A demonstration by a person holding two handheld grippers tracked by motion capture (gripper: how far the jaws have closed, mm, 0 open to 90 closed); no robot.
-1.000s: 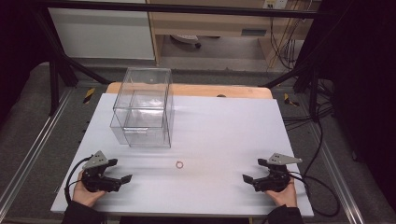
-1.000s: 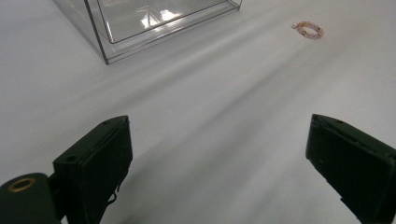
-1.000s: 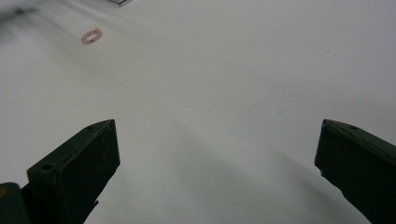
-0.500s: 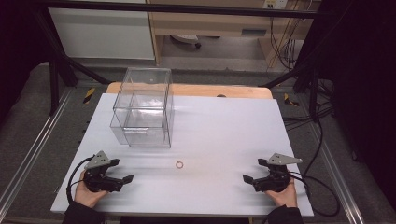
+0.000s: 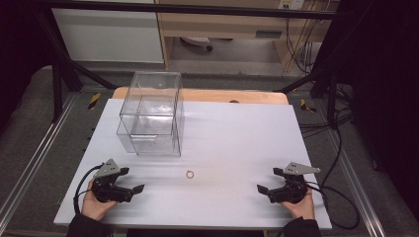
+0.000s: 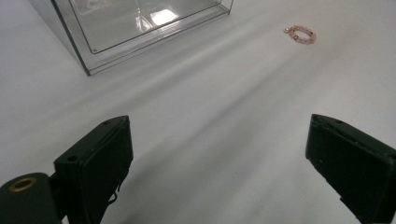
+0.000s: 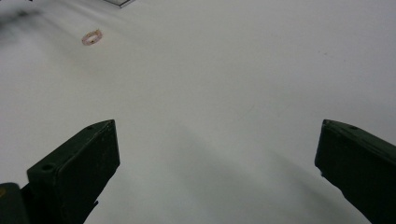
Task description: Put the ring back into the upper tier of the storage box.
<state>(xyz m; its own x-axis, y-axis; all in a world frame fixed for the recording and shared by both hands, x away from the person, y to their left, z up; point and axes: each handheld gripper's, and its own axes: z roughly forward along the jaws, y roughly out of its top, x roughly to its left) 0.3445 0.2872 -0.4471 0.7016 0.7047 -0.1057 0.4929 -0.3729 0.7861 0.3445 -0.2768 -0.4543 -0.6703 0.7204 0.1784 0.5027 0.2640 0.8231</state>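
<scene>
Both hand-held grippers, left (image 5: 134, 186) and right (image 5: 263, 190), gape wide, empty. Bead bracelet (image 5: 189, 174) lies at the left's two o'clock; approach low, straddling it.

bracelet (image 5: 189, 174) – beads too small to tell | clear box (image 6: 140, 28) – top cut off

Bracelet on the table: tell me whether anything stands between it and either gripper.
Nothing visible does. The bracelet lies alone on bare white table between the left gripper and right gripper, both open. The clear box stands farther back, out of both paths.
</scene>
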